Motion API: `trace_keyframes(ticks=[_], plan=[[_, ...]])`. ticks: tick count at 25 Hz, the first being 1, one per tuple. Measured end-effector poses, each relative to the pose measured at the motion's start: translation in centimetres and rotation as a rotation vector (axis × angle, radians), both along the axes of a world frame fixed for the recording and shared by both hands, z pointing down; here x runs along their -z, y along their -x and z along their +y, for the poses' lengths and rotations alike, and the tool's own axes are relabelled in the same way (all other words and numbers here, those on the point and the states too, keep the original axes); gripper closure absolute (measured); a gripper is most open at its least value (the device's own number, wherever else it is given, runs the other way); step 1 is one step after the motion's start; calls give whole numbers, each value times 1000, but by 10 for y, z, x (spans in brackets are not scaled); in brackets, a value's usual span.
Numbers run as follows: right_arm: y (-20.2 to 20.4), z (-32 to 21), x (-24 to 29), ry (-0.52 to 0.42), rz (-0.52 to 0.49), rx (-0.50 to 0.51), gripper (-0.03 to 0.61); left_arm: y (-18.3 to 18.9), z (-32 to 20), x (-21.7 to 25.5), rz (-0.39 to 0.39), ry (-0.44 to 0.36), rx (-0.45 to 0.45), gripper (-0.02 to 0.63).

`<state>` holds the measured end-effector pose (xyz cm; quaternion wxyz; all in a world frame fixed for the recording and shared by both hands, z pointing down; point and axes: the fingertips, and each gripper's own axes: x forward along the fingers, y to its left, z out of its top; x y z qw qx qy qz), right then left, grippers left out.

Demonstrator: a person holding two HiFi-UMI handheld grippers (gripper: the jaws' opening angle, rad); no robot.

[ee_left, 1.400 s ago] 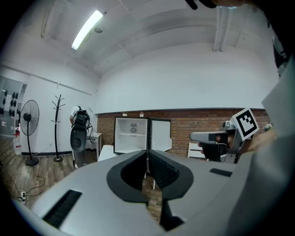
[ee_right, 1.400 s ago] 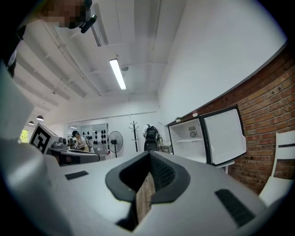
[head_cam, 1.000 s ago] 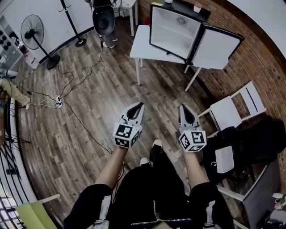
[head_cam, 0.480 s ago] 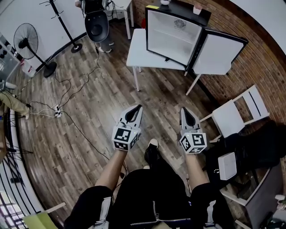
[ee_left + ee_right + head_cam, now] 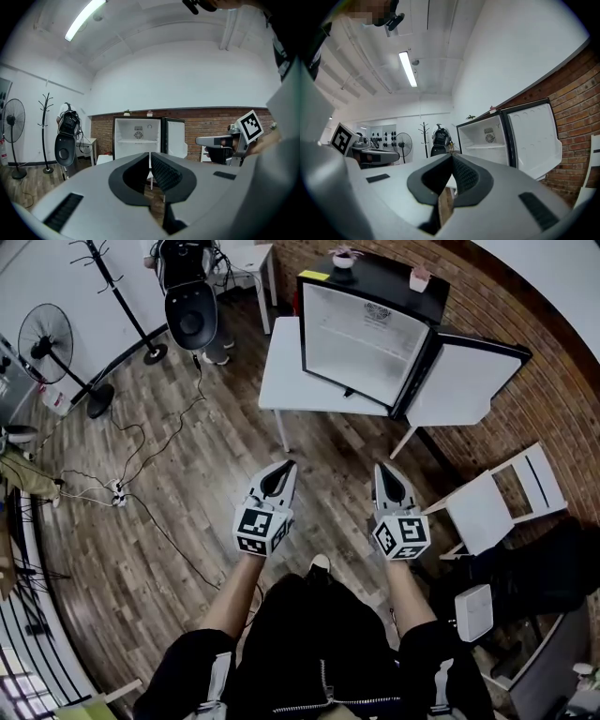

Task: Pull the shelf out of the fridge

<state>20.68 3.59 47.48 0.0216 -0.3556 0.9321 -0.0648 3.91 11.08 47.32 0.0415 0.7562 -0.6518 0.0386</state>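
Two items mine: grey left gripper point(image 5: 280, 470) and grey right gripper point(image 5: 387, 472), jaws together on nothing. Black open-doored fridge point(image 5: 361, 334) at twelve o'clock, well apart, atop white table point(image 5: 286, 381); thin white shelf point(image 5: 138, 140) inside, seemingly fully seated.

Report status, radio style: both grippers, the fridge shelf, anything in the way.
Left gripper shut, empty; right gripper shut, empty. Shelf seated in fridge, door open. White table juts out before the fridge.
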Motion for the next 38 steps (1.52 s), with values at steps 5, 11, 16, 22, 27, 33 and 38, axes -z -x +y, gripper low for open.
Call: trace_keyframes(ticks=[5, 11, 16, 22, 27, 33, 38], plan=[[11, -33, 0, 7, -1, -8, 575, 14, -34, 2, 0, 3, -4, 584], [23, -69, -5, 21, 2, -32, 575, 27, -78, 1, 10, 4, -31, 584], [33, -109, -11, 35, 4, -89, 574, 38, -131, -3, 31, 6, -94, 584], [51, -157, -19, 50, 2, -198, 575, 56, -200, -10, 21, 7, -214, 584], [72, -201, -15, 45, -4, -294, 574, 77, -256, -12, 27, 21, -308, 584], [92, -238, -7, 48, -17, -392, 574, 103, -304, -14, 24, 35, -395, 584], [99, -253, -11, 62, -30, -425, 574, 108, -330, -16, 35, 43, -434, 586]])
